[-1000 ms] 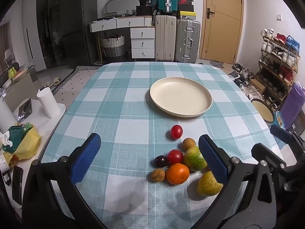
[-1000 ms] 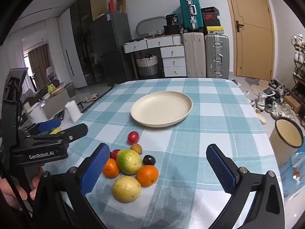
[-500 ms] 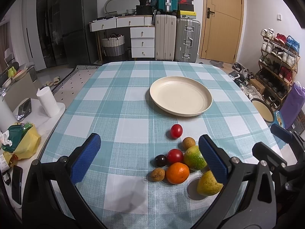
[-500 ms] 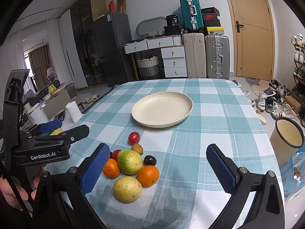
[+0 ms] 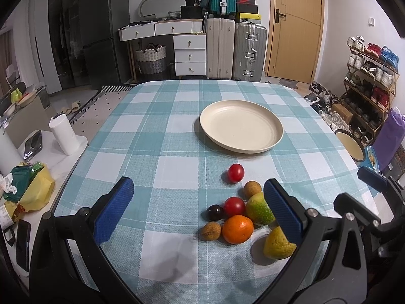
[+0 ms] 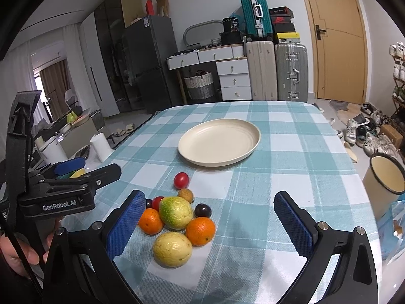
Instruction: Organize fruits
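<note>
A cream plate [image 5: 241, 129] [image 6: 219, 145] sits empty on the checked tablecloth. Nearer me lies a cluster of fruit: a green guava [image 6: 175, 212] [image 5: 259, 207], a yellow guava [image 6: 172, 248] [image 5: 278, 243], two oranges [image 6: 200, 230] [image 6: 150, 221], a dark plum [image 6: 202, 210], a red tomato [image 6: 181, 179] [image 5: 236, 173] and small brown fruits [image 5: 252, 188]. My left gripper [image 5: 200, 210] is open and empty, above the cluster's left side. My right gripper [image 6: 210, 225] is open and empty, with the cluster near its left finger.
A cream mug [image 6: 386, 182] stands at the table's right edge. A side table on the left holds paper rolls [image 5: 63, 136] and a yellow bag [image 5: 30, 190]. Suitcases [image 5: 249, 50], drawers and a shoe rack [image 5: 369, 76] stand beyond the table.
Both grippers have stayed nearly still and open. The right wrist view has shifted very slightly; the fruit and plate have not moved.
</note>
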A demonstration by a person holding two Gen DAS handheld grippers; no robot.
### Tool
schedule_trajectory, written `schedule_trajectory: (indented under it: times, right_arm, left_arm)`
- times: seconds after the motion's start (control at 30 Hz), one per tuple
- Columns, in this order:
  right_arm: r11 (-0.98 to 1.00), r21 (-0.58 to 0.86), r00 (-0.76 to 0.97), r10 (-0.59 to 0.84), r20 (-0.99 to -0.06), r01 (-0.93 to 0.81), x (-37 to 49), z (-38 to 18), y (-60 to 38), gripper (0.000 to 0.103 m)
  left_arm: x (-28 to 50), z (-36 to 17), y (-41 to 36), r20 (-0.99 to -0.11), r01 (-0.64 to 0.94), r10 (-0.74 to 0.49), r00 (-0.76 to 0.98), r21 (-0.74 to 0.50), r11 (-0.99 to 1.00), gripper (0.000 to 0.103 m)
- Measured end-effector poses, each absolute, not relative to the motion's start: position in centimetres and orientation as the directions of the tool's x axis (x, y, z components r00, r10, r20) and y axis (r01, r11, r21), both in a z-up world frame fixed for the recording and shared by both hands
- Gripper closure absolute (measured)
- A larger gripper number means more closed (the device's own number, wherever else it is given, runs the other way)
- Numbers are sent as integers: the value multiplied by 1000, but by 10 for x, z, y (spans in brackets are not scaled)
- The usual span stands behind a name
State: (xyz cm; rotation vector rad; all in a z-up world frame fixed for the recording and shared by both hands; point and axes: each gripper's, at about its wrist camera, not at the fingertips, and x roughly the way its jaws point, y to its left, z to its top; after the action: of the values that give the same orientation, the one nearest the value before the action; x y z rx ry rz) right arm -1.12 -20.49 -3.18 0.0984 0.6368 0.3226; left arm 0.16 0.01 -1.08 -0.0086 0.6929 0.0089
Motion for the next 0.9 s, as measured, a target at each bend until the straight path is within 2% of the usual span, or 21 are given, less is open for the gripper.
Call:
schedule_trajectory:
  times: [0.23,0.47,0.9]
  right_arm:
    - [930,233,720,368,-589,-284,-10,-48,-200,0]
    - [897,326,654,442,-613,-300,-12,-70,-199,0]
    - [857,370,572,515,-638,-359,-19,-97,-181,0]
  left_arm:
    - [3,-11,3,-633,-14,4,774,-11,1000,1]
    - [8,-12,7,-666,-23,0,746,-25,999,1]
    - [13,-17,18,-644,-53,66,762,39,998,1]
